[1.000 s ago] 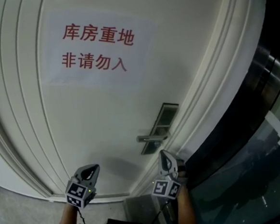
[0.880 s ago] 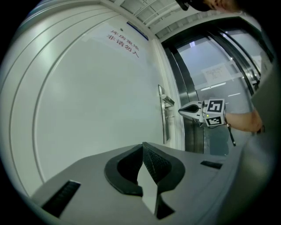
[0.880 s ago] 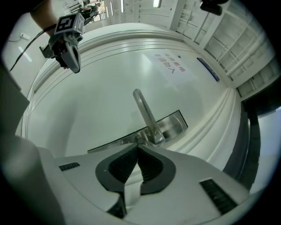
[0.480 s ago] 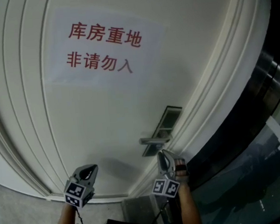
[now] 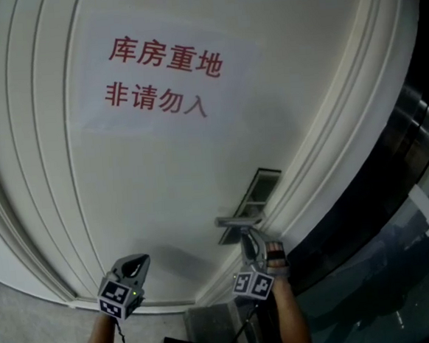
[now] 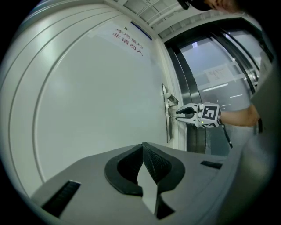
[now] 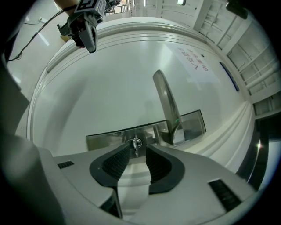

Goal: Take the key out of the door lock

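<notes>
A big white door fills the head view. A paper sign with red writing is stuck on it, up at 12 o'clock. The shiny lock plate is on the door at about 4 o'clock from the sign. The handle sticks out from the lower part of the plate.

The right gripper is at 6 o'clock from the handle and points at the door. In the right gripper view its jaws are apart, and they have just been opening. The key is in the lock plate, right at the gap between the two jaw tips. The pads do not squeeze it. The handle is at 1 o'clock from the key.

The left gripper is at 9 o'clock from the right one, well apart from the lock. It also points at the door. In its own view its jaws are together at the tips, with nothing in them. That view shows the right gripper at 2 o'clock, with its tips close to the lock plate.
</notes>
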`<state>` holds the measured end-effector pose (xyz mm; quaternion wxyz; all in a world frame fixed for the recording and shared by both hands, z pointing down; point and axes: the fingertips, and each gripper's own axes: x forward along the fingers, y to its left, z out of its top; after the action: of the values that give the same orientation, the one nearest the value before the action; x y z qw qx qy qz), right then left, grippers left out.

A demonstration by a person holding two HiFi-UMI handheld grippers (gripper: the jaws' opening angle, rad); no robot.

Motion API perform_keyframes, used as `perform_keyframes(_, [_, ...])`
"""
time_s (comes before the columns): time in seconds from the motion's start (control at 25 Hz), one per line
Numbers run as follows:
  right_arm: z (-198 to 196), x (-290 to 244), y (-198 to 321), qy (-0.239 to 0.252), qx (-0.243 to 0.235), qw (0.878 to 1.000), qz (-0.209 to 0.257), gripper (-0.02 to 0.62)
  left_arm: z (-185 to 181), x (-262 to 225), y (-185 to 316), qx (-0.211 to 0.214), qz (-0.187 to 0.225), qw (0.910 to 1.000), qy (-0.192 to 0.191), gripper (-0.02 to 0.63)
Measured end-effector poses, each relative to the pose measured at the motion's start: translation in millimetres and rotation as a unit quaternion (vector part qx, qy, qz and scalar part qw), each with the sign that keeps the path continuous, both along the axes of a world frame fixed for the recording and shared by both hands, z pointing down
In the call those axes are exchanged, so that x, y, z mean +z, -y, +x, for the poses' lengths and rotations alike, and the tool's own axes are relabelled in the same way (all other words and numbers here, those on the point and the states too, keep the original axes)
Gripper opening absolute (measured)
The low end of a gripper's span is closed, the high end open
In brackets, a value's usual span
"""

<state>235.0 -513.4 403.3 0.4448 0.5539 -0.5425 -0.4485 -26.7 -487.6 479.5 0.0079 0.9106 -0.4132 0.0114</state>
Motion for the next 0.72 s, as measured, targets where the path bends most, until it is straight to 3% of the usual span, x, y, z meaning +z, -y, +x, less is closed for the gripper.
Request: perform_keyframes(0.72, [1,8,21,-0.063,0.004,0.998,0.008,0.127,-3,5,14,-0.01,-0.004,0.9999,0.002,0.009])
